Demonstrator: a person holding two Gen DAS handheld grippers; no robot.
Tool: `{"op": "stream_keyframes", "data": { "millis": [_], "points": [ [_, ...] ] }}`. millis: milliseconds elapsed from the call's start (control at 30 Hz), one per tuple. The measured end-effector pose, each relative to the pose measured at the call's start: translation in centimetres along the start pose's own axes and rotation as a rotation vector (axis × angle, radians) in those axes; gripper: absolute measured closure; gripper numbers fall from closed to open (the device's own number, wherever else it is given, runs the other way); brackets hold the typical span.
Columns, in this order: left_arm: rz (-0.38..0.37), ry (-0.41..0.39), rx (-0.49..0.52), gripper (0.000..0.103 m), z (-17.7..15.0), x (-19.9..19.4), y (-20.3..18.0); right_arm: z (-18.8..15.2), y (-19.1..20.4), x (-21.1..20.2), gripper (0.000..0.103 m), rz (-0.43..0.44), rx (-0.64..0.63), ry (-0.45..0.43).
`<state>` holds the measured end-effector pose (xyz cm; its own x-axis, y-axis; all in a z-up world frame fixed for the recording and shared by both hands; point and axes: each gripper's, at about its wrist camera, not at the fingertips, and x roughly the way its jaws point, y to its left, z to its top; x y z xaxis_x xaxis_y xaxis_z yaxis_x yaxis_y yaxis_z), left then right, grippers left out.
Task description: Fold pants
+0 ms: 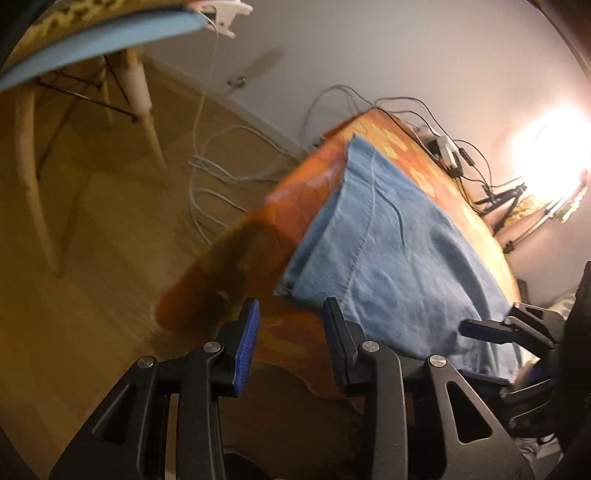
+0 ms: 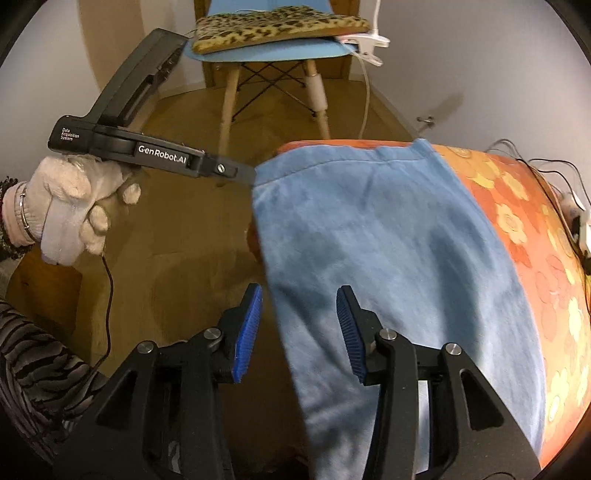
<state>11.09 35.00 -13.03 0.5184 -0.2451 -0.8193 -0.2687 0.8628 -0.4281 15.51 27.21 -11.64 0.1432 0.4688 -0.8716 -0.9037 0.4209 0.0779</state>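
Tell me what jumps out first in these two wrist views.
The blue pants dominate both views, spread over an orange flowered tabletop with one edge hanging off its near side. A white-gloved hand at left in the right wrist view holds the left gripper, whose nose reaches the pants' far corner. The right gripper hangs with jaws apart over the pants' edge; a leopard cushion lies on the chair behind.

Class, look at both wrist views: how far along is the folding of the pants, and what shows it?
Done: the blue pants lie folded double on the orange flowered table, one edge stacked in layers. In hand: nothing; the left gripper and the right gripper both stand open, no cloth pinched. Left: probably another fold, since the pants overhang the table's near edge.
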Motion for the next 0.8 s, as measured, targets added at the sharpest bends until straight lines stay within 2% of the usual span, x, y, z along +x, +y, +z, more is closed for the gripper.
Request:
{"op": "stream_keyframes", "data": {
  "millis": [33,100,333,400,567,800],
  "points": [
    [-0.007,0.007,0.007,0.065,0.0,0.2,-0.2,0.1,0.2,0.2,0.059,0.004,0.000,0.000],
    [-0.024,0.017,0.012,0.052,0.5,0.6,-0.6,0.2,0.4,0.3,0.059,0.011,0.001,-0.001],
    [-0.041,0.062,0.040,0.051,3.0,2.1,-0.9,-0.1,-0.6,0.1,0.059,0.012,0.039,0.003],
    [-0.062,0.078,0.042,0.047,3.3,2.7,-0.9,-0.2,-1.1,0.2,0.059,0.014,0.053,0.006],
    [-0.115,0.090,-0.007,0.050,3.7,3.3,-0.5,-0.6,-1.8,0.2,0.059,0.015,0.066,0.010],
    [-0.076,0.113,-0.027,0.060,3.6,2.6,-0.9,-0.4,-3.5,-0.5,0.059,0.018,0.107,-0.005]
  ]
}}
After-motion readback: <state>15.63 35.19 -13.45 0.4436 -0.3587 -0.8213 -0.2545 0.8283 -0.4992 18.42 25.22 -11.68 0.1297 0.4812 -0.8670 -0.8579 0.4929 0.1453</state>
